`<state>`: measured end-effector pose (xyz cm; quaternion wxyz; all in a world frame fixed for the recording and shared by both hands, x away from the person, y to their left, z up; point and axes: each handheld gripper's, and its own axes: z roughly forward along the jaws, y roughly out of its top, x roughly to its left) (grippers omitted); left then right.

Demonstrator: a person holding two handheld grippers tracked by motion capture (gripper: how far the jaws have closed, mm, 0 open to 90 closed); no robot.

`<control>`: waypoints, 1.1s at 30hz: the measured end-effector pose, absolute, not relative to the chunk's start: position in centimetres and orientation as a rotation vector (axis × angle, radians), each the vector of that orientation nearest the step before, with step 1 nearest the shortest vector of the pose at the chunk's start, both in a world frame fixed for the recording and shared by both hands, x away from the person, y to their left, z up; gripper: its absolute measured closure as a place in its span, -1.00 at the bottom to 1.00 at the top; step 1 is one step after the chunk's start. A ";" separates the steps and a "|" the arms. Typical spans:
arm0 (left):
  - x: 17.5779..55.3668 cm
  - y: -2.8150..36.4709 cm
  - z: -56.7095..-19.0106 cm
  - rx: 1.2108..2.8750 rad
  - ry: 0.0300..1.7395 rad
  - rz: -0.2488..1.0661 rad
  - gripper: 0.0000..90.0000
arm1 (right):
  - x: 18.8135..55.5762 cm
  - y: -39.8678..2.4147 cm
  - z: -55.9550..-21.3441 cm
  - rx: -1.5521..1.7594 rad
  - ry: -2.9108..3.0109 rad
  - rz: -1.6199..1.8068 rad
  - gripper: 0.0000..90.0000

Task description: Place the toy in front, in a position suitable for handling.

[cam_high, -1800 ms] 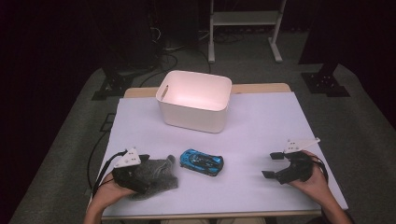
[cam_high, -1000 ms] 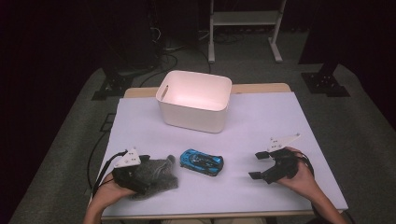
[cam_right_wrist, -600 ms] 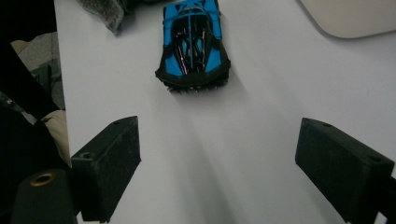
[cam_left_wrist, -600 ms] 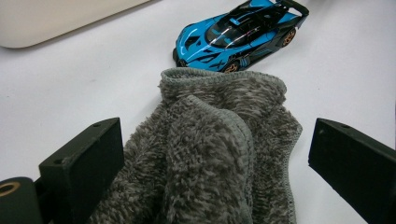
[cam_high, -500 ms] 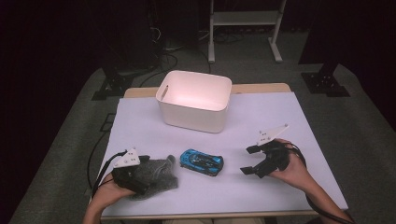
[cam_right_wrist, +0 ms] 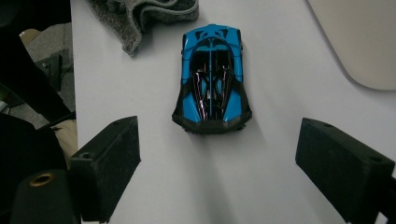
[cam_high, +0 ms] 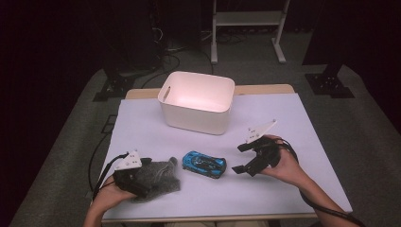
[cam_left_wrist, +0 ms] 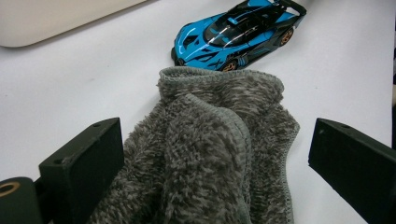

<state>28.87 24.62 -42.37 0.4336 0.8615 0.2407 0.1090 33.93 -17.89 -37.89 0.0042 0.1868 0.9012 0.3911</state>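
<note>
From above we see the whole white counter (cam_high: 302, 123): a white tub (cam_high: 197, 101) stands toward its far side, and along the near edge lie a grey fleece cloth (cam_high: 158, 176), a blue toy car (cam_high: 204, 164) and our two claws. The car sits between the claws, just beside the cloth on one side and near the right claw (cam_high: 242, 158) on the other, apart from both.

The high view leaves the left claw (cam_high: 137, 182) mostly buried in the cloth, so its jaws are hard to read there. The left gripper view settles it: our left claw (cam_left_wrist: 215, 154) is spread wide, one black jaw on either side of the bunched cloth (cam_left_wrist: 210, 154), which lies loose between them with a gap showing at the right jaw. Beyond the cloth's hemmed edge that view shows the car (cam_left_wrist: 238, 32) side-on, its orange wheels plain, and a corner of the tub (cam_left_wrist: 56, 18).

The right gripper view gives what neither other picture does: the car (cam_right_wrist: 212, 79) from directly above, lengthwise, its tail toward us and centred ahead of the gap of the right claw (cam_right_wrist: 215, 172). That claw is also wide open and holds nothing; the car lies just ahead of the jaw tips, untouched. The cloth's edge (cam_right_wrist: 140, 18) appears past the car's nose, and the tub's rounded corner (cam_right_wrist: 359, 42) at the right.
</note>
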 end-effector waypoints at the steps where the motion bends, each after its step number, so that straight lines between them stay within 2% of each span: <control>1: 28.9 24.6 -42.3 2.146 0.599 0.273 -0.94 | 34.0 -17.6 -37.8 0.577 2.827 1.221 -0.72; 15: 28.8 24.7 -42.3 2.143 0.595 0.269 -0.94 | 34.8 -14.3 -37.4 0.488 2.865 1.193 -0.72; 33: 28.8 24.6 -42.4 2.148 0.591 0.260 -0.94 | 36.1 -10.8 -38.6 0.435 2.923 1.143 -0.72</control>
